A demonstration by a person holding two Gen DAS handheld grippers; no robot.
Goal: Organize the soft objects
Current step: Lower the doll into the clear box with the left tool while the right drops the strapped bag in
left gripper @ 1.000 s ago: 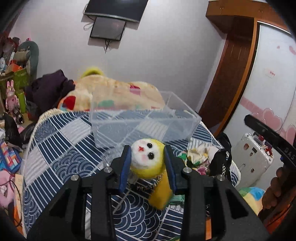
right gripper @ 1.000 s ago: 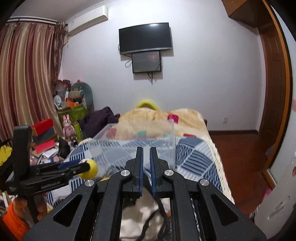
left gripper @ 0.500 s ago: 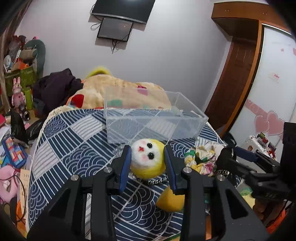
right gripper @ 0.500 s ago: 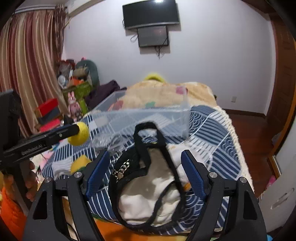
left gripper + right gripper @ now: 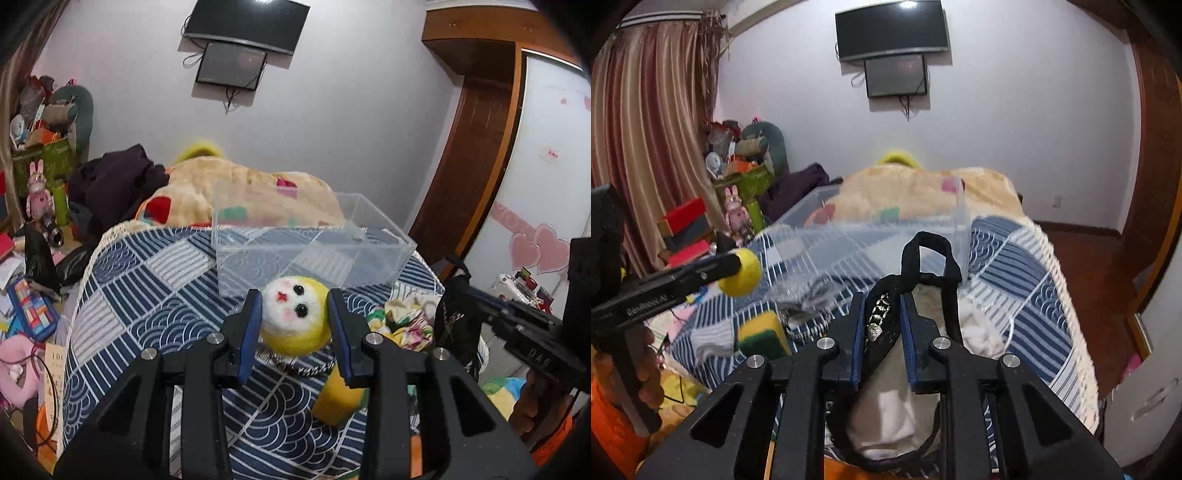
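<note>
My left gripper [image 5: 293,319] is shut on a yellow felt ball with a white face [image 5: 293,317] and holds it above the quilt, just short of the clear plastic box [image 5: 310,254]. In the right wrist view the ball [image 5: 740,272] and the box [image 5: 871,236] also show. My right gripper [image 5: 882,321] is shut on a black lace garment [image 5: 886,314] with a strap loop, lifting it over a white cloth [image 5: 975,325]. In the left wrist view the right gripper [image 5: 458,314] holds the black garment [image 5: 452,325] beside a floral cloth [image 5: 402,321].
A yellow and green sponge [image 5: 761,334] and a braided cord [image 5: 801,317] lie on the blue patterned quilt [image 5: 147,295]. A beige blanket [image 5: 240,192] lies behind the box. Clutter and toys [image 5: 37,192] fill the floor at left. A wardrobe [image 5: 535,166] stands at right.
My right gripper opened wide half a second ago and has now closed on the black lace garment. My left gripper, still holding the ball, has shifted a little; the box sits further right.
</note>
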